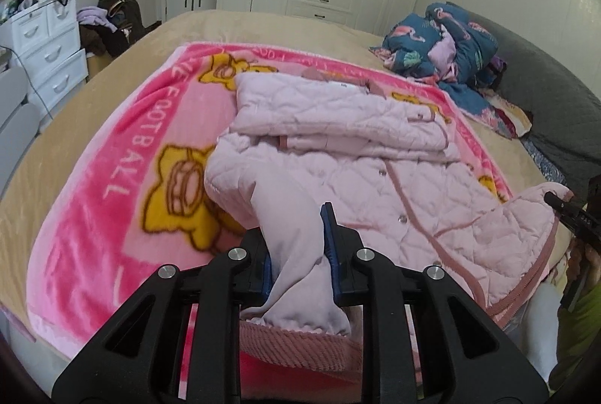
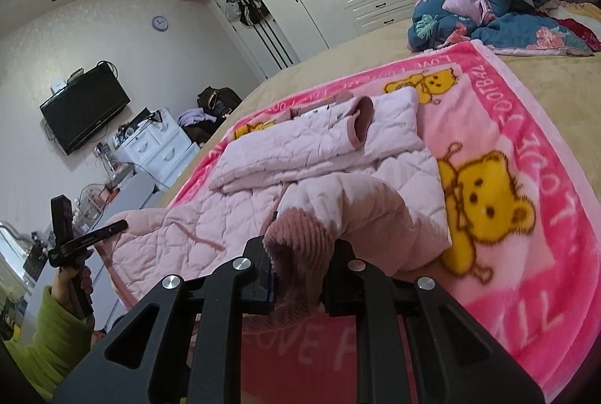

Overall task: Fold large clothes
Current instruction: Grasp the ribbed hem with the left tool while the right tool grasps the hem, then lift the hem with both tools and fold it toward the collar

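Gripping the pink quilted jacket [image 1: 375, 148] at its near hem, your left gripper [image 1: 296, 253] is clamped on pale fabric — your right gripper [image 2: 296, 276] on the ribbed hem band. The jacket lies on the pink blanket [image 1: 124, 156], its far half folded.

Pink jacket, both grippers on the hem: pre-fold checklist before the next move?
1. Left gripper shut on the jacket hem: ok.
2. Right gripper shut on the ribbed hem: ok.
3. Sleeves folded across the chest: ok.
4. Blanket flat beneath: ok.
5. Landing zone near the collar free; quilt pile sits apart: ok.
6. Hem taut and level between the grips: cannot tell.
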Available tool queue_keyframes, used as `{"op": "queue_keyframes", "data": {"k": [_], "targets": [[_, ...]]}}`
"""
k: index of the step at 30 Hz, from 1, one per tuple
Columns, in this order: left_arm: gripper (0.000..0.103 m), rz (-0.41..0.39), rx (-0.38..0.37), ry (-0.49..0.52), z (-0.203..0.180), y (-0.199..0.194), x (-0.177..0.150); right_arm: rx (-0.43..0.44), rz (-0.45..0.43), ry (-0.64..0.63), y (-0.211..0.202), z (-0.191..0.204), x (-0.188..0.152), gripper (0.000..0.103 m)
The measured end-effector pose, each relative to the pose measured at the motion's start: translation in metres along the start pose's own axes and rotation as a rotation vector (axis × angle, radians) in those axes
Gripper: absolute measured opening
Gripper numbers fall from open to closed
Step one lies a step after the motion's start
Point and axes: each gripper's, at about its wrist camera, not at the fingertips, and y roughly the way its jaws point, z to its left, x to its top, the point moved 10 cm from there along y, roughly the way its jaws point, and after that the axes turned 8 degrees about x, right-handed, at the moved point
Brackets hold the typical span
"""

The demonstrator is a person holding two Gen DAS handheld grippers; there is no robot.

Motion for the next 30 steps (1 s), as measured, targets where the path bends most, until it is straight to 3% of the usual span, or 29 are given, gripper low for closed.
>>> {"op": "queue_keyframes", "data": {"k": [30], "targets": [[0.014,-0.051,0.048,0.012,-0.003,0.034,0.086,-0.035,-0.102,-0.015,0.041,-0.024,0.096,0.015]]}}
